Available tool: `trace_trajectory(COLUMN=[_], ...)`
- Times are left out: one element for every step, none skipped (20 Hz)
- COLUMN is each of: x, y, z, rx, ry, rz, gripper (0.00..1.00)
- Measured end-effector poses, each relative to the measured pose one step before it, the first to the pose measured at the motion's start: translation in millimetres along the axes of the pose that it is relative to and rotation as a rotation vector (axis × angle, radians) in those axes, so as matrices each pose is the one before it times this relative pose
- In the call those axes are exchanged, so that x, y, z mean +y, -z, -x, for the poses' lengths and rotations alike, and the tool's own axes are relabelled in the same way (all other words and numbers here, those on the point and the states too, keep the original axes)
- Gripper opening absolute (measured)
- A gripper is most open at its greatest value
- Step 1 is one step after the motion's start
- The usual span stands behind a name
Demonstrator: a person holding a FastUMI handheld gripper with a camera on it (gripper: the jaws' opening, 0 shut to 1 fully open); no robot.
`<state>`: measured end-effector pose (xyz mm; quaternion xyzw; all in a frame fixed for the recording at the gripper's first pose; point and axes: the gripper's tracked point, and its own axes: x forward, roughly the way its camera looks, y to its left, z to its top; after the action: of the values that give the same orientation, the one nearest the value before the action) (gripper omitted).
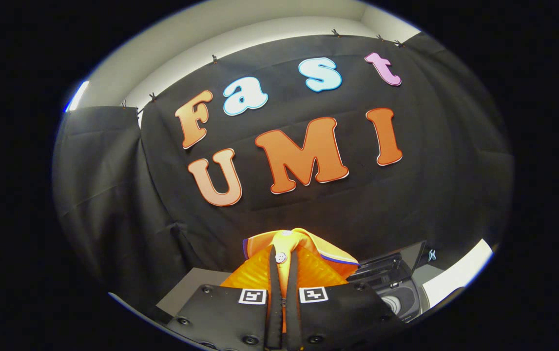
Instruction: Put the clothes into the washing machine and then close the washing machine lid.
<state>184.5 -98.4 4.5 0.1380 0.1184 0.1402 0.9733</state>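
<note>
An orange garment (303, 263) with a blue-edged collar and a small button hangs pinched between my two fingers. My gripper (283, 256) is shut on it, held up in the air in front of the booth's black wall. Bunched cloth bulges out on both sides of the fingers and over their tips. Below and to the right of the fingers stands the washing machine (398, 295), its dark lid (391, 265) raised and its round drum opening visible under it.
A grey tabletop (194, 287) lies below, left of the fingers. A white surface (459, 280) runs along the right side beyond the washing machine. The black cloth wall closes off the space ahead.
</note>
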Motion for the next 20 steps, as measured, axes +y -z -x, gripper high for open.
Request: trace_trajectory(x=[-10.21,-7.95,-8.92,-7.51,-7.65,-5.34,-8.34,-6.35,-6.89,-6.23,-7.51,-8.04,-7.00,-5.17,-5.10,-3.57,-4.32,-3.66,-1.44,1.44], y=[-8.87,-7.22,-4.66,-4.21,-4.11,-2.55,-3.44,-2.61,-3.27,-2.01,-0.98,-0.31,-1.48,-1.19,1.57,1.82,2.79,3.26,4.44,4.95], z=[1.20,3.86,0.47,-0.20,-0.12,-0.95,0.11,1.21,-0.57,-0.50,-0.21,1.18,-0.15,-0.37,-2.83,-1.17,-2.31,-1.31,-3.93,-4.59], rx=[-0.00676,-0.00616,0.00147,0.00030,0.00010,0.00389,-0.00305,-0.00023,-0.00449,0.00423,-0.00012,0.00196,-0.00192,0.00106,0.00298,0.00564,0.00691,0.00524,0.00818,0.00959], ry=[-0.01083,-0.01375,-0.01121,-0.00936,-0.00952,-0.01190,-0.00043,-0.01137,-0.00505,-0.00497,-0.00310,-0.00011,-0.00361,-0.00536,-0.00784,-0.00544,-0.00373,-0.00257,-0.00938,-0.01073], rz=[0.00386,0.00211,0.00432,0.00598,0.00630,0.00543,0.00297,0.00234,-0.00288,0.00105,0.00121,0.00026,-0.00502,-0.00602,-0.00125,0.00397,0.00195,-0.00528,-0.00371,-0.00199], gripper=[0.11,0.11,0.11,0.11,0.11,0.11,0.11,0.11,0.11,0.11,0.11,0.11,0.11,0.11,0.11,0.11,0.11,0.11,0.11,0.11])
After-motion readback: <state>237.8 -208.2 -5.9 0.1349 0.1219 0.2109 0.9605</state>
